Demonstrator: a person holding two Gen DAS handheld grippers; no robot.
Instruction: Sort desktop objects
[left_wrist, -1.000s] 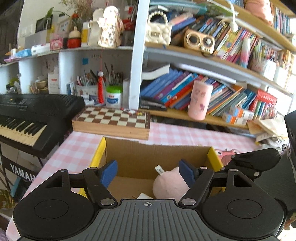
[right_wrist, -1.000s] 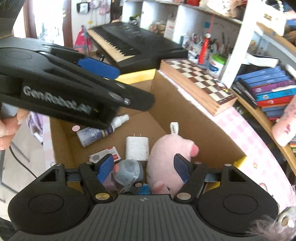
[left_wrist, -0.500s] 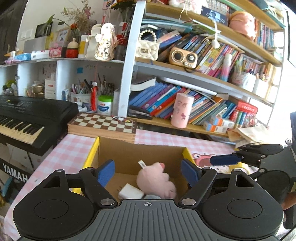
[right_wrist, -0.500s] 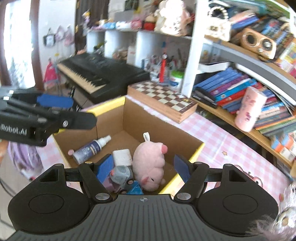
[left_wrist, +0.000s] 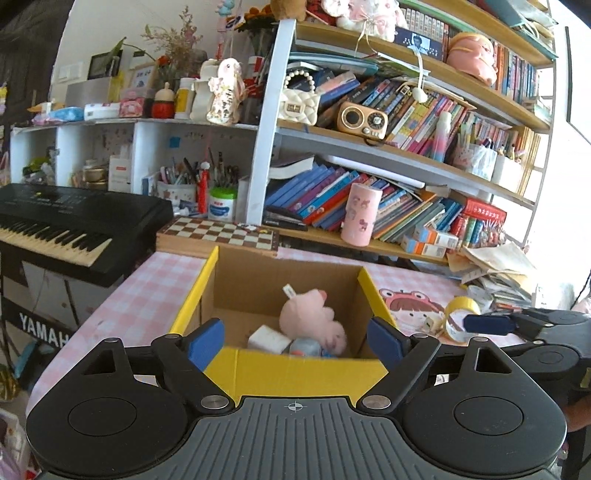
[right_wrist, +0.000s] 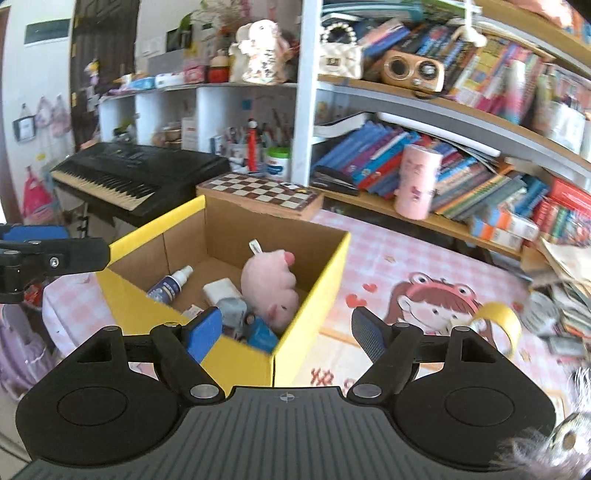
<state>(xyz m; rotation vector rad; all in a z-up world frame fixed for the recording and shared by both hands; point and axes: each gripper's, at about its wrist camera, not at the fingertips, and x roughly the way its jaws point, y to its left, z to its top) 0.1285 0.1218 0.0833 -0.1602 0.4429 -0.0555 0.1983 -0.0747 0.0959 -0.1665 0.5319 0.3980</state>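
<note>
A: What's changed vs a sec ago?

B: Both tools have pulled back from the cardboard box (left_wrist: 236, 288). Earlier they hung right over it; now its yellow front wall shows in full. Left tool (left_wrist: 295, 341) jaws have just been opening, now wide, nothing between the pads. Right tool (right_wrist: 286, 332) likewise: jaws just opening, wide, empty, w/ the box's near corner showing through the gap.

A: And the box, where's it sit?

B: On the pink-checked table (right_wrist: 388, 251), in front of a chessboard (right_wrist: 258, 190). Contents unchanged.

A: What's in it?

B: Pink plush pig (right_wrist: 271, 284) toward the right side. Beside it a white charger block (right_wrist: 221, 290), a spray bottle (right_wrist: 170, 286) lying at the left wall, plus a grey item and a blue one at the front; can't tell what those are.

A: Anything left outside?

B: A yellow tape roll (right_wrist: 500, 325) on the table to the right, well apart from the box.
</note>
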